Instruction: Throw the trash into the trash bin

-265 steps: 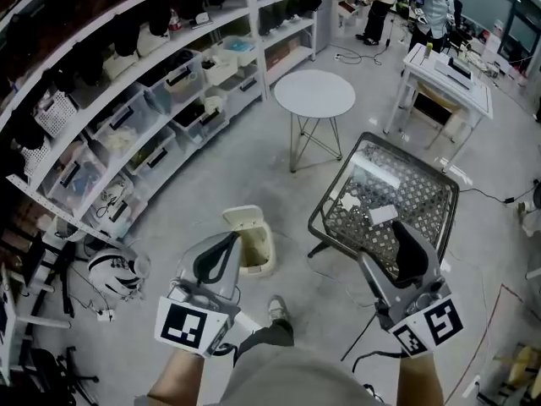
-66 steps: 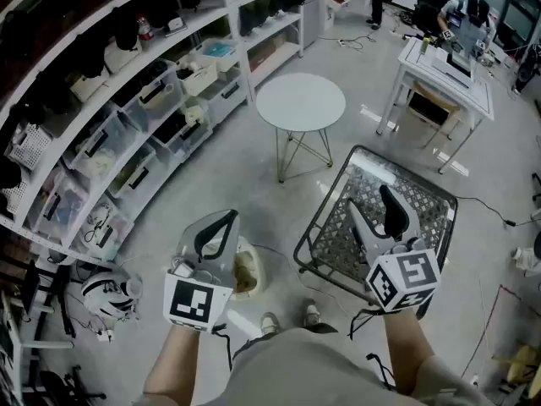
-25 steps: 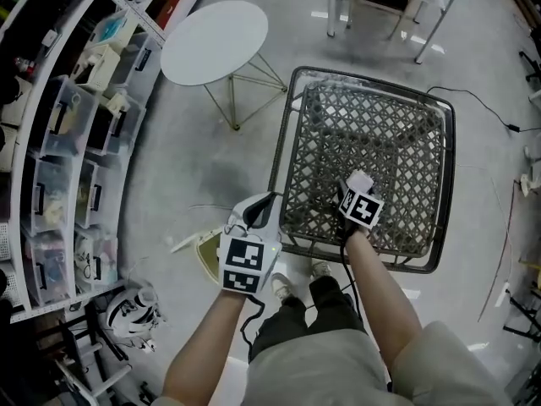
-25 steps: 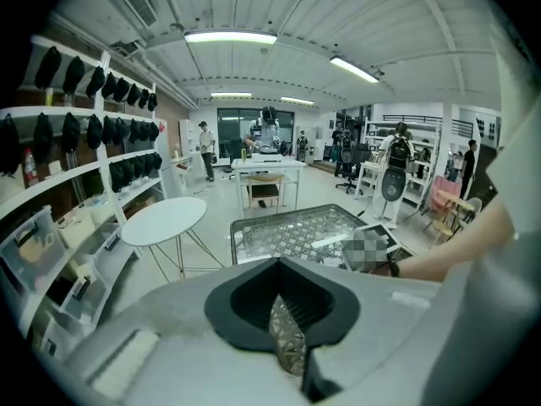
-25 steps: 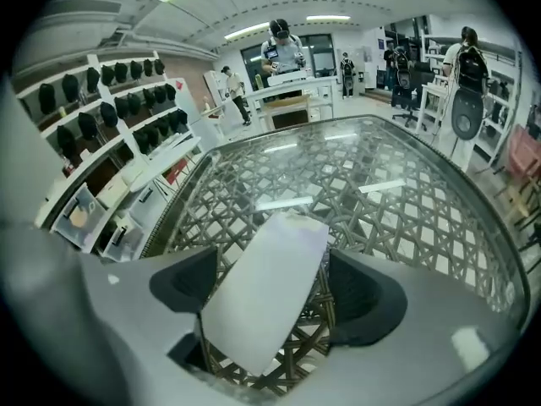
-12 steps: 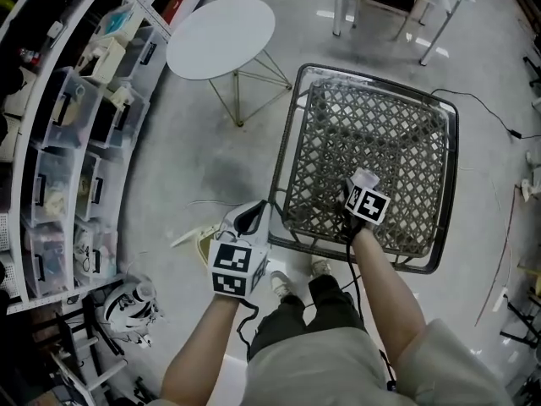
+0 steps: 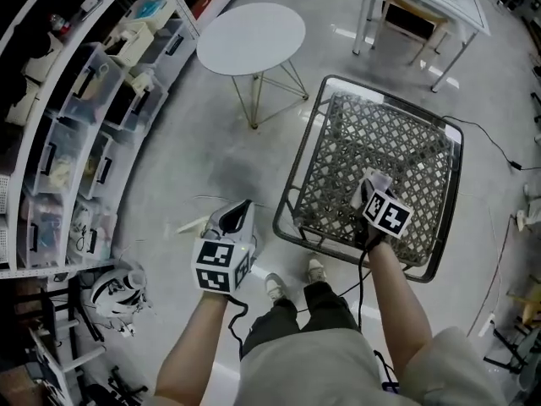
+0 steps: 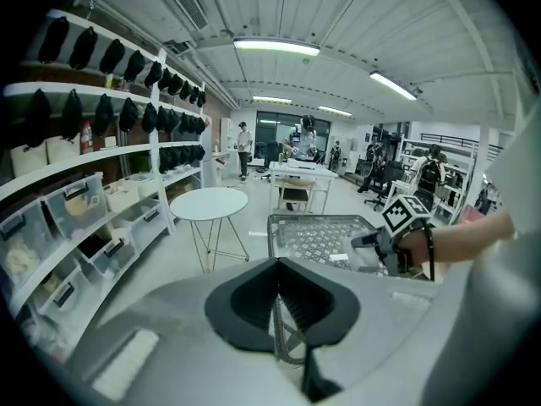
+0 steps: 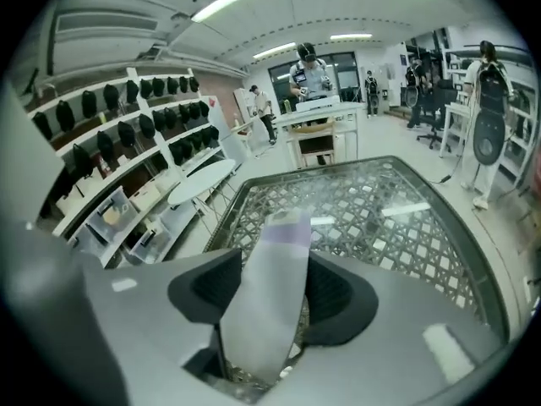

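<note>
My right gripper point(image 7: 372, 191) pinches a flat, smooth, pale slip of trash point(image 9: 272, 286) with a purple band at its top end. Its fingers have just been closing and now press on it from both sides. The slip hangs over the metal table point(image 7: 297, 161), which is square with a criss-cross mesh top. My left gripper point(image 7: 233, 218) has its fingers pressed together on nothing. The trash bin point(image 7: 193, 224) peeks out just beside it on the floor. A second ago my left gripper was right by the table's rim; now it is further away.
</note>
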Available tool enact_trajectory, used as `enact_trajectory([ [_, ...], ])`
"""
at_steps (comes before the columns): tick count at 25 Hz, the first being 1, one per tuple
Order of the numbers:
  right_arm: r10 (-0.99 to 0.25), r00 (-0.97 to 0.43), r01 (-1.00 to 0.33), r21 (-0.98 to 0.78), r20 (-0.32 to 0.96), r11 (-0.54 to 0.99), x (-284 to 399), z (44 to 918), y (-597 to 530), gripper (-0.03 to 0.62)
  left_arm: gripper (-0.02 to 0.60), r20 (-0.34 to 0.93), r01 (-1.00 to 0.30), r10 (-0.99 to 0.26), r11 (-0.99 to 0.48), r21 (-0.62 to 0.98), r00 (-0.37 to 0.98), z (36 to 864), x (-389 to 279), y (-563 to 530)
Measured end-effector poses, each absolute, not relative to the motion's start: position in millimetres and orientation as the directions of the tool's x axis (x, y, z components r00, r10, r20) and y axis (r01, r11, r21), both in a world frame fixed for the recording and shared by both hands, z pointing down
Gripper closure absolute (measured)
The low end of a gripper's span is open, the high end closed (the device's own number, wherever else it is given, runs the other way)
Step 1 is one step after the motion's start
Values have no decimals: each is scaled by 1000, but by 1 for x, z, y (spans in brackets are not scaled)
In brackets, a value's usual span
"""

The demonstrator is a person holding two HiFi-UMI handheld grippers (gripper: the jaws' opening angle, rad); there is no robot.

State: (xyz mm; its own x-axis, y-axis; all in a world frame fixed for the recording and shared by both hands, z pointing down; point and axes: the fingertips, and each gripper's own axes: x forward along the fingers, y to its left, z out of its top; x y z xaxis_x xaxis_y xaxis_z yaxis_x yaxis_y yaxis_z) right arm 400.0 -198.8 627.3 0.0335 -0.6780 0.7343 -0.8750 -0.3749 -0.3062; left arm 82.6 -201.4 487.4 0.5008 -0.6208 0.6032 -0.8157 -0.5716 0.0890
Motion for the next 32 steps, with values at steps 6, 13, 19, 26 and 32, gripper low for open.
enact_trajectory([
  [6, -775, -60, -883, -395, 629, -252, 354, 554, -211, 365, 580, 561, -853, -686, -517, 72, 463, 456, 40, -187],
  [13, -836, -269, -875, -484, 479, 4, 241, 450, -224, 364, 580, 513, -916, -775, -397, 58, 368, 419, -51, -161],
  [19, -799, -443, -838, -504, 406, 209, 129, 405, -207, 359, 580, 500, -963, -831, -268, 25, 244, 405, -136, -115],
  [26, -678, -593, -784, -502, 434, 364, 8, 420, -186, 356, 580, 505, -991, -853, -130, 34, 129, 409, -216, -70],
  [32, -567, -640, -768, -471, 519, 434, -76, 474, -161, 356, 580, 531, -997, -844, -60, 49, 77, 434, -264, -45],
])
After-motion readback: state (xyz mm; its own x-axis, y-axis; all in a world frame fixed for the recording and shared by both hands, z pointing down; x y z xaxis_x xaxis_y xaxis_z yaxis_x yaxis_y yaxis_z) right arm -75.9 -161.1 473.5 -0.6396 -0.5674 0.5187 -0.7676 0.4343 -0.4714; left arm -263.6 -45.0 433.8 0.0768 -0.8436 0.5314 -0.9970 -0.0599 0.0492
